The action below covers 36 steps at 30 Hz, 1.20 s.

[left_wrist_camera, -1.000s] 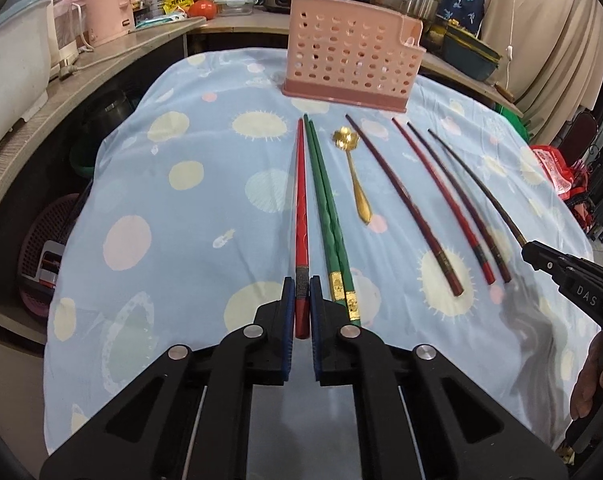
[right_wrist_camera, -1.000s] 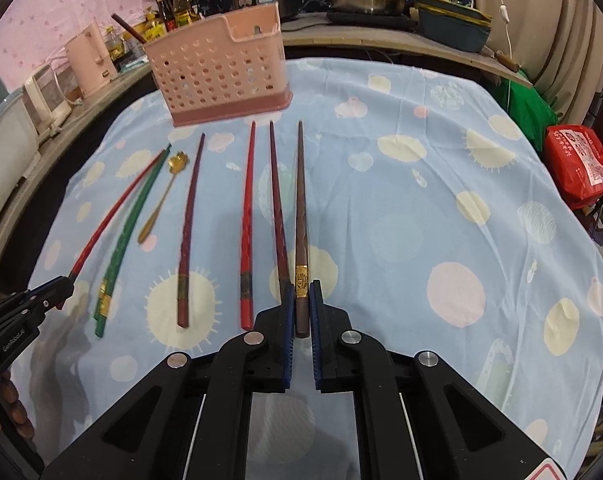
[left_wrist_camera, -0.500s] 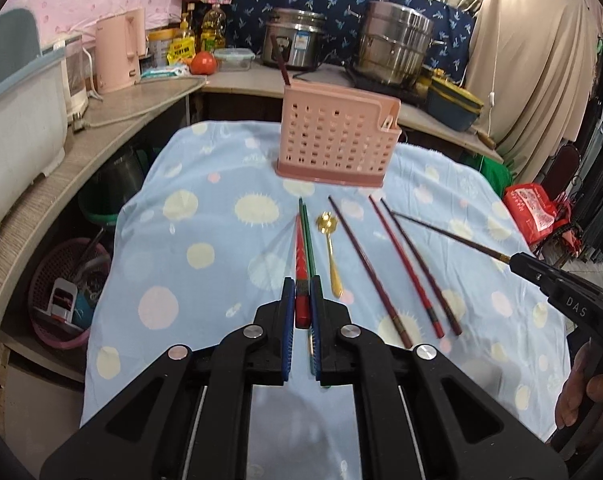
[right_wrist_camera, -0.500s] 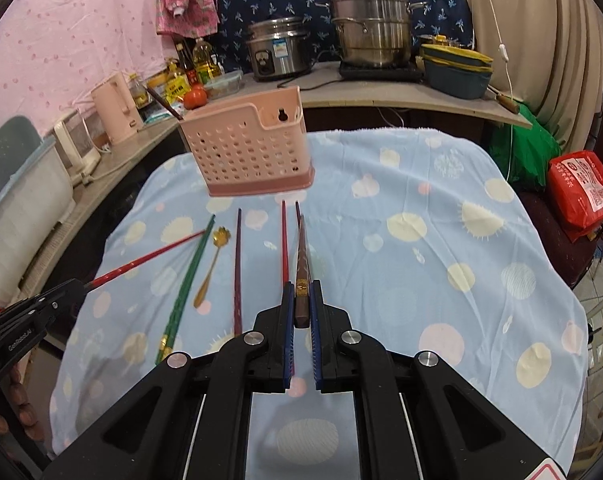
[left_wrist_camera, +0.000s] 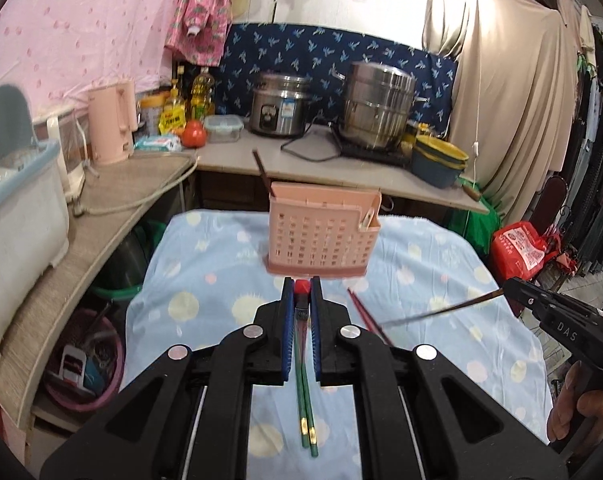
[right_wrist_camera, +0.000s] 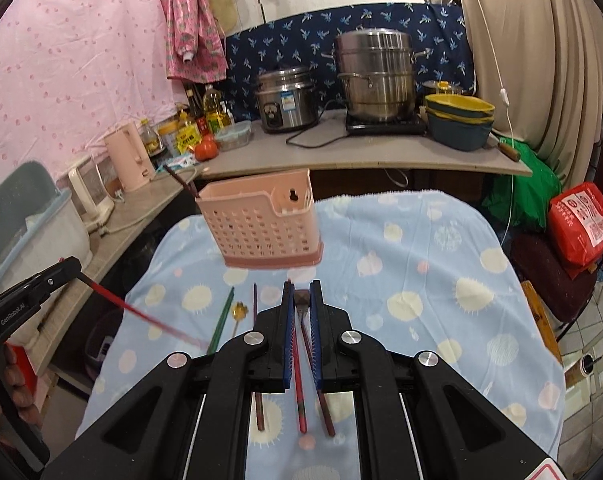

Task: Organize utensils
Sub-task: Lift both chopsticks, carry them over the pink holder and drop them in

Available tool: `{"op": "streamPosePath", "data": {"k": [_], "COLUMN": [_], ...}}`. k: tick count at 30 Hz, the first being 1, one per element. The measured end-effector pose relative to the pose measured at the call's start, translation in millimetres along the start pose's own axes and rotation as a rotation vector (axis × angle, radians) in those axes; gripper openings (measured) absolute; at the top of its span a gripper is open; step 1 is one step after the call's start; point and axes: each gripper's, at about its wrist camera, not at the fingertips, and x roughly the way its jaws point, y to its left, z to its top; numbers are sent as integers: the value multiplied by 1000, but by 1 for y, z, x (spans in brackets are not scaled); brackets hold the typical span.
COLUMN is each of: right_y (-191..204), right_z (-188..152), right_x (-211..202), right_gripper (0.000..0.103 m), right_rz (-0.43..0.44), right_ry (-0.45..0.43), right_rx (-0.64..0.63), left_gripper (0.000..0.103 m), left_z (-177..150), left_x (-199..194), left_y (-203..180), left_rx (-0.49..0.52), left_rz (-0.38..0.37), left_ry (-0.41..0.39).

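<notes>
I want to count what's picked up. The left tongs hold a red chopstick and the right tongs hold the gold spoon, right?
Not quite. The right tongs hold a dark brown wooden chopstick; the small gold metal spoon lies on the cloth, as the right wrist view shows. The left tongs do hold a red chopstick.

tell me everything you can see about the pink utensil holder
The pink utensil holder is a perforated box that looks like plastic, with rows of small square holes, a solid darker pink base and a raised back panel with a keyhole hanging slot. It stands upright at the far end of the blue dotted tablecloth, just before the counter. One dark chopstick leans out of its left end. Neither tool touches it.
</notes>
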Motion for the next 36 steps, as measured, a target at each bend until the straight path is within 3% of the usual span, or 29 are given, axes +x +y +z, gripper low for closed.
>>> {"op": "streamPosePath", "data": {"k": [12, 22, 29, 36], "right_y": [9, 20, 25, 25], "right_z": [66, 158, 199, 205], "right_x": [10, 30, 60, 103], "right_gripper": [7, 7, 7, 7], "right_rz": [-3, -2, -5, 19], "right_ry": [-114, -249, -289, -256], "right_rx": [-25, -18, -15, 13], "left_gripper": [7, 7, 7, 7], "left_z": [71, 154, 200, 200], "left_x": [4, 22, 51, 94], "left_y": [-18, -28, -25, -16], "left_rx": [71, 96, 78, 56], "left_rz": [10, 33, 38, 53], "left_ry": [-133, -272, -348, -300]}}
